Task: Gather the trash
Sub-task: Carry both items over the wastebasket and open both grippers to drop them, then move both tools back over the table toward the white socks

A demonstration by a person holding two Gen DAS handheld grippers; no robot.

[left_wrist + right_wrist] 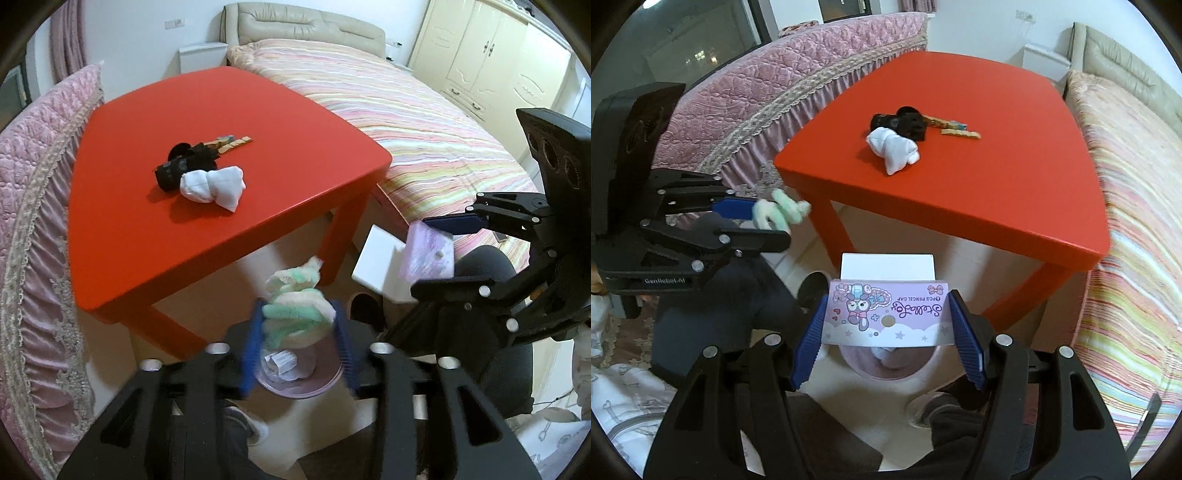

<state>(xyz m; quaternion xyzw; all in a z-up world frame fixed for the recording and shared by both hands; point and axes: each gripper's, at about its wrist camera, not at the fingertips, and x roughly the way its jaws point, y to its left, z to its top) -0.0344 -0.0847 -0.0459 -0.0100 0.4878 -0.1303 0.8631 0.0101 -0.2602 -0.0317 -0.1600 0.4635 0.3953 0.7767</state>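
Left gripper [300, 345]: points steeply down over the bin; blue pads [252, 354] flank the fuzzy cloth.
Left jaws: partly apart; contact with the cloth cannot be told, the pad edges being blurred.
Cloth [297, 306]: striped green, cream and white; bunched between the left pads, upper end sticking out past the fingertips; directly above the bin mouth.
Right gripper [888, 334]: points steeply down, also above the bin; seen at the right edge of the left view with the card across its jaws.
Right jaws: wide apart; card spans the gap, both short edges meeting the blue pads [966, 345]; appears clamped on the card.
Card [886, 314]: lilac packaging with a cartoon figure, printed "PENCIL CAP", print upside down in the right view; held flat and level.
White box [886, 266]: just beyond the card, partly hidden by it; whether on the floor or joined to the card cannot be told.
Bin [299, 384]: pink, round, on the floor below both grippers; paper scraps inside.
Table [221, 110]: red, beyond the bin; carries a white bundle [212, 186], a black item [186, 162] touching it, and small wooden pieces [232, 142] behind.
Surroundings: striped bed [406, 129] right of the table, pink quilted cover [40, 166] left.
Person: dark trouser legs and a shoe beside the bin.
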